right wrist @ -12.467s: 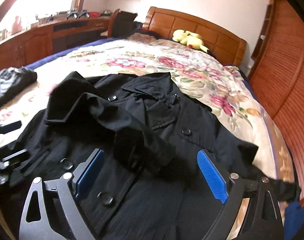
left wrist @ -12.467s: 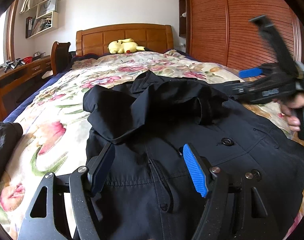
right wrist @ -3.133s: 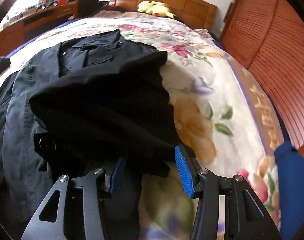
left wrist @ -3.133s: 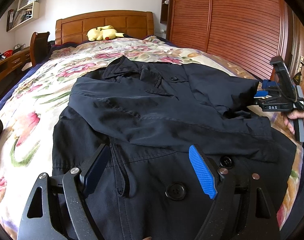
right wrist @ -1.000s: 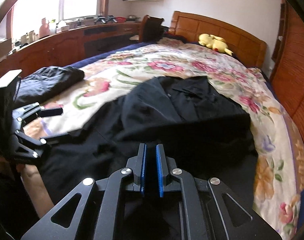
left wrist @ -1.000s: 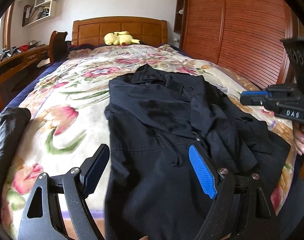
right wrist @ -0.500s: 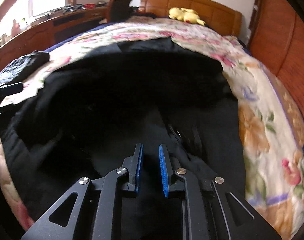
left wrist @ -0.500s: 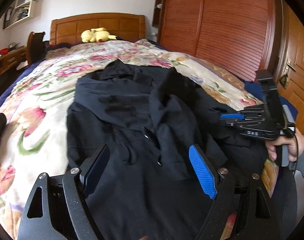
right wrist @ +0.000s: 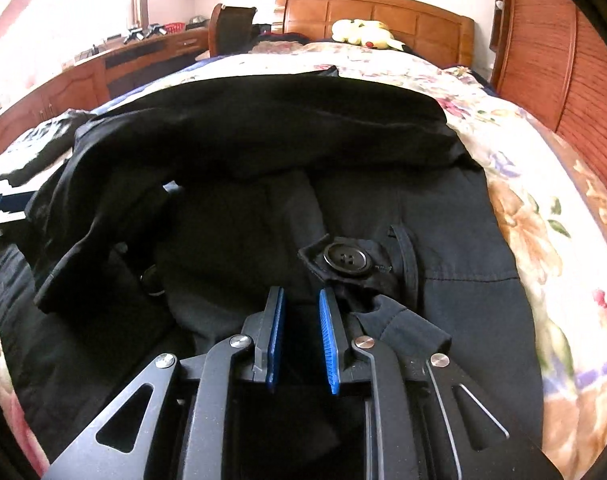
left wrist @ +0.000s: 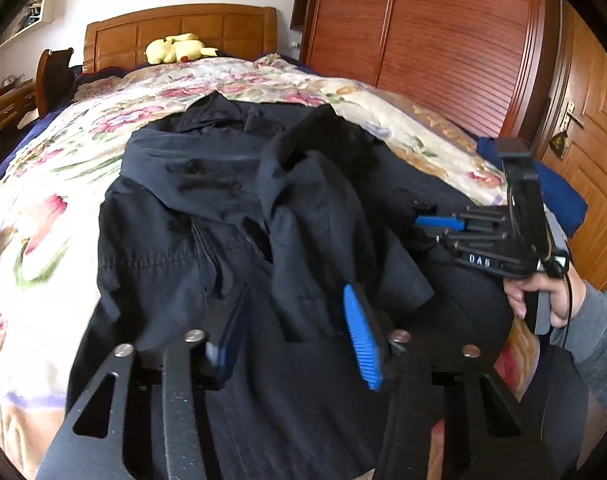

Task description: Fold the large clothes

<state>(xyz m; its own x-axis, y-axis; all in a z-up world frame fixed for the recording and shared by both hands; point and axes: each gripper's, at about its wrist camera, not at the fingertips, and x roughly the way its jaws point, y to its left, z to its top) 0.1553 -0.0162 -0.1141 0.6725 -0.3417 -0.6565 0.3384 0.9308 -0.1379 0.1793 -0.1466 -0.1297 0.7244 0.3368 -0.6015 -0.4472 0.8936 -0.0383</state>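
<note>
Left wrist view: black coat (left wrist: pixel 239 216) lies rumpled across the bed's (left wrist: pixel 43 184) foot end, bare quilt along both side edges.
Left gripper (left wrist: pixel 295 332): jaws just closing, half open, coat fabric between, not pinched.
Right wrist view: right gripper (right wrist: pixel 301 336) slightly parted over the coat (right wrist: pixel 263 132), gripping nothing.

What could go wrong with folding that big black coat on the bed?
1. The black coat lies bunched, one sleeve flopped across the front, so folding now may trap wrinkles.
2. The left claw, which has just been closing, straddles a loose ridge of cloth and might pinch several layers.
3. The right claw, slightly open, sits beside the big button and could snag its tab.
</note>
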